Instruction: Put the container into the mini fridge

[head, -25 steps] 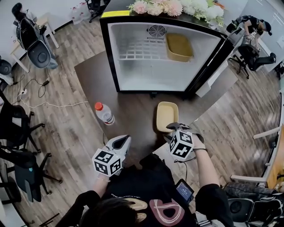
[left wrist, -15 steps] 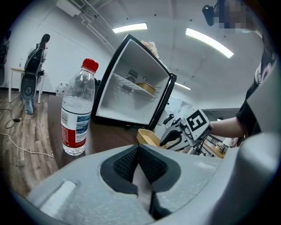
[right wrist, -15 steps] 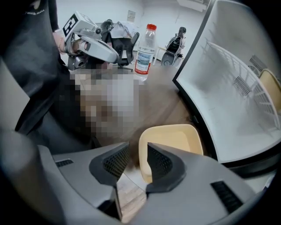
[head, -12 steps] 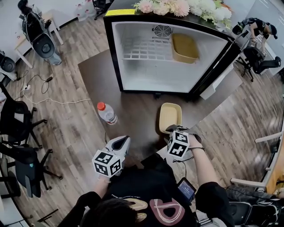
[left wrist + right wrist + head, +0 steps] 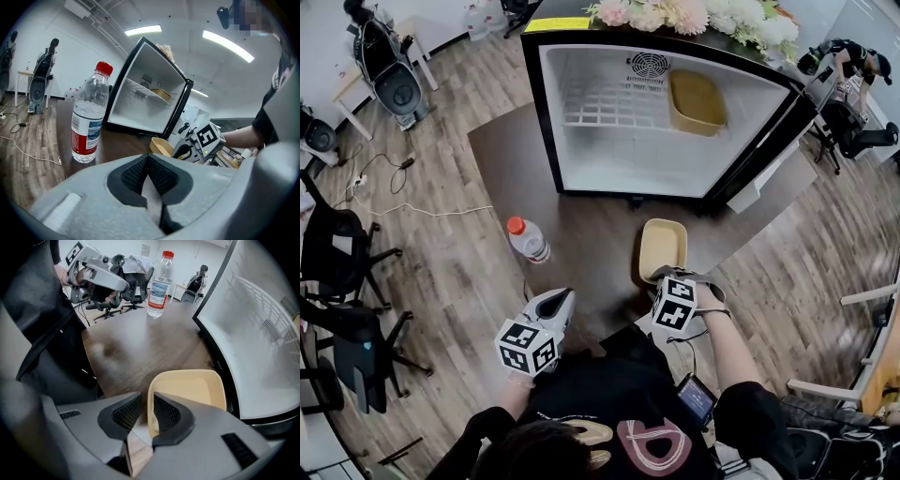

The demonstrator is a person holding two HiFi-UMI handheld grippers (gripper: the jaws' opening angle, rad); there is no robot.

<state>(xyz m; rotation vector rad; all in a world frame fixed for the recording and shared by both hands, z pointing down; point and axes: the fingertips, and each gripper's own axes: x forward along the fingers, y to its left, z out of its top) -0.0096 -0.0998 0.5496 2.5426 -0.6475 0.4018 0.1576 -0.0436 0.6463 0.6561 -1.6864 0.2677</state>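
Container [image 5: 663,248] on table [image 5: 581,234] before open mini fridge [image 5: 656,122]; second container [image 5: 697,101] on its shelf (two total). One bottle [image 5: 528,241]. Right gripper [image 5: 146,408] jaws, just closing, straddle near wall, not yet pinching. Left gripper [image 5: 149,173] clenched, empty.

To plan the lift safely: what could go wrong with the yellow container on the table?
The right gripper has just been closing its jaws astride the wall of the yellow container, one pad not touching: it may slip. A second container on the fridge shelf could be bumped.
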